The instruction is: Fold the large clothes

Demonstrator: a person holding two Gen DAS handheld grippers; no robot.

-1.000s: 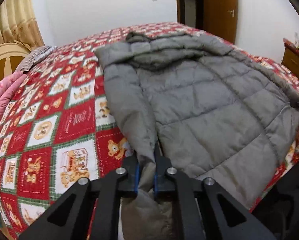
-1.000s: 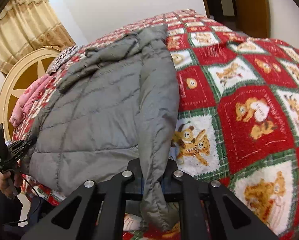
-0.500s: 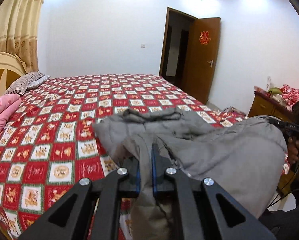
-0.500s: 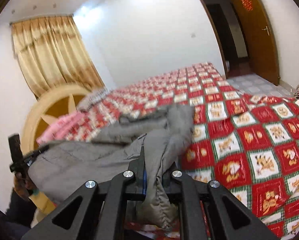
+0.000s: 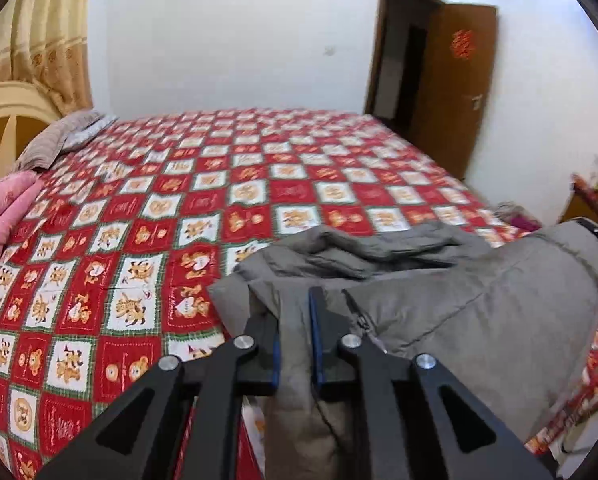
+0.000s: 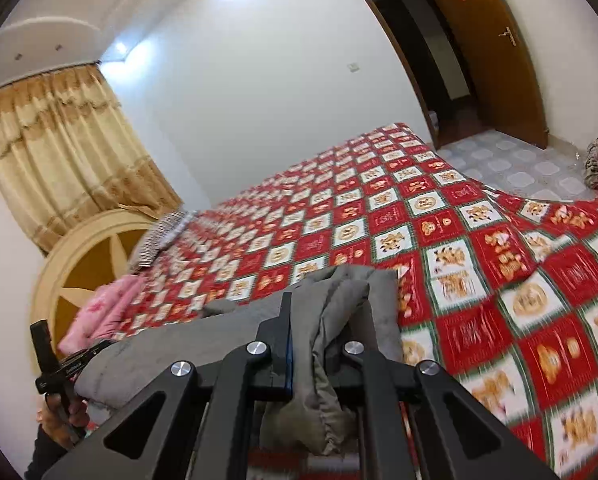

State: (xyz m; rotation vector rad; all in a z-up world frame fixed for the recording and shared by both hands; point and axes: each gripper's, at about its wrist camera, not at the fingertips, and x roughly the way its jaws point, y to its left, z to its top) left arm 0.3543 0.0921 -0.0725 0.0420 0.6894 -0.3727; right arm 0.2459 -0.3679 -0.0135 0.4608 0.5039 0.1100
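Observation:
A grey quilted jacket is lifted at its near hem over the red patterned bed. My left gripper is shut on the jacket's left hem corner. My right gripper is shut on the jacket at its right hem corner. The cloth spans between the two grippers and bunches toward the bed's near edge. The far collar end rests on the bedspread. The other gripper shows at the far left of the right wrist view.
Pink bedding and a grey pillow lie by the round headboard. A curtain hangs behind. An open wooden door stands at the back right. A side cabinet stands right of the bed.
Both grippers have risen with the jacket hem and pulled it toward the bed's near edge. The jacket went from lying flat to bunched and lifted.

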